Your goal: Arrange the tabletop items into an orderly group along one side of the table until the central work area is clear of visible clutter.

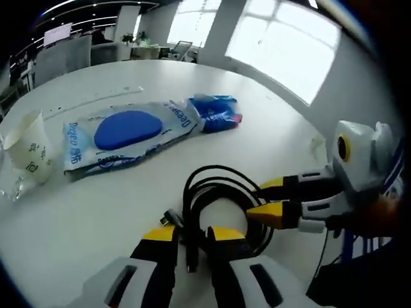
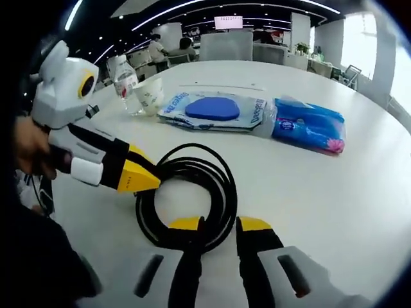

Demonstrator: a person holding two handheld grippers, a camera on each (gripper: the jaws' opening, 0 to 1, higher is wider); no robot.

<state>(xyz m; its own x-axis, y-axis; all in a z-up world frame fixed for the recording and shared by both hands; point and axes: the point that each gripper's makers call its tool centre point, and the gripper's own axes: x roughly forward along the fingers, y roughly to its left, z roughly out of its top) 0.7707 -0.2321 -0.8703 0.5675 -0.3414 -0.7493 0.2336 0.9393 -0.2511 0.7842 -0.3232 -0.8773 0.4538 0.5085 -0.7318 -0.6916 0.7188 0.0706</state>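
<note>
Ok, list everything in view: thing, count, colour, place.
Cable: one, black, coiled, nearest the grippers.
Wipes pack: one, white with blue lid, mid-table.
Tissue packet: one, blue, touching the wipes pack's end.
Paper cup: one, white, beyond the wipes pack's other end.
Bottle: one, clear, beside the cup.
Table: one, white, round.
Left gripper: yellow-tipped, astride the coil.
Right gripper: yellow-tipped, on the coil's opposite side.

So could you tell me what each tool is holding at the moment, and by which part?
Both are at the coiled black cable. The left tool straddles the coil's near edge by the plug; the right tool straddles the opposite side. Whether either is clamped cannot be told.
</note>
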